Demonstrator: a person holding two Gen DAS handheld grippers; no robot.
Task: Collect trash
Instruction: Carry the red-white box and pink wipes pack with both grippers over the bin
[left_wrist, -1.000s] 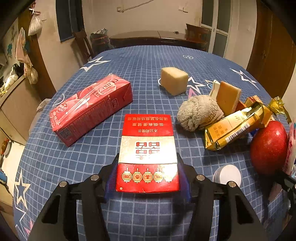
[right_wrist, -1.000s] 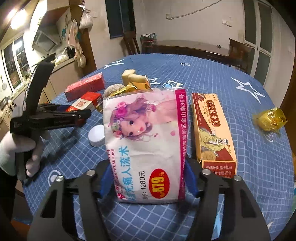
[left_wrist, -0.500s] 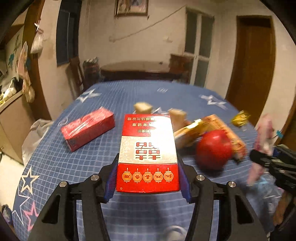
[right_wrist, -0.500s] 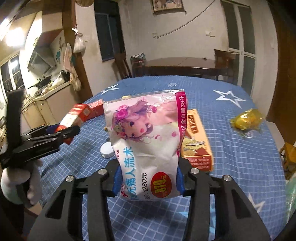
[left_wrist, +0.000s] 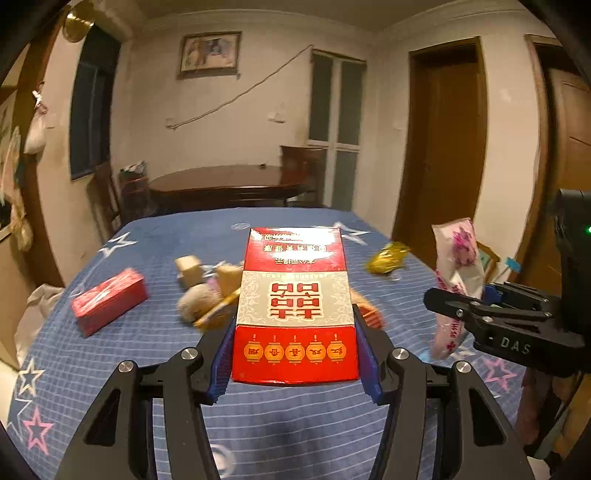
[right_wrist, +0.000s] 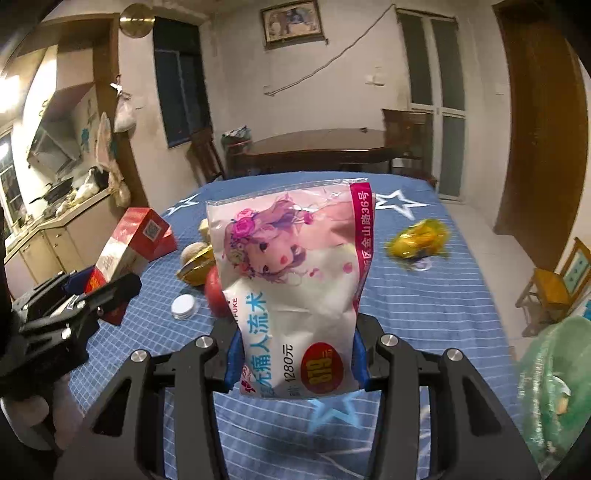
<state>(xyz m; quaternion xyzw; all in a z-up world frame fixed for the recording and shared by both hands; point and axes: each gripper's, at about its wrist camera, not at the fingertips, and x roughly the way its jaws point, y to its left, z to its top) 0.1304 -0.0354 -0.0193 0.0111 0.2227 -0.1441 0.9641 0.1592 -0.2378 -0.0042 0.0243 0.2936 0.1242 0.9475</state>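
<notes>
My left gripper (left_wrist: 295, 356) is shut on a red and white carton (left_wrist: 295, 288), gripped at its near end and held above the blue checked tablecloth (left_wrist: 147, 350). My right gripper (right_wrist: 295, 358) is shut on a pink and white plastic packet (right_wrist: 295, 266) with a cartoon girl on it; the packet is pinched narrow at the bottom and stands up clear of the table. In the left wrist view the right gripper (left_wrist: 465, 310) and its packet (left_wrist: 458, 254) hang at the right. In the right wrist view the left gripper (right_wrist: 92, 299) and the carton (right_wrist: 129, 243) are at the left.
On the table lie a crumpled yellow wrapper (right_wrist: 417, 240), a red apple (right_wrist: 214, 291), a white lid (right_wrist: 183, 306), a red pack (left_wrist: 109, 301), tan blocks (left_wrist: 190, 269) and a beige scrubber (left_wrist: 195, 302). A green bag (right_wrist: 554, 387) sits low right; a small chair (right_wrist: 554, 291) stands beyond.
Both grippers rose from the table with their items and tilted up, so more of the room shows. The right jaws squeezed the packet narrower. The left gripper swung rightward.
</notes>
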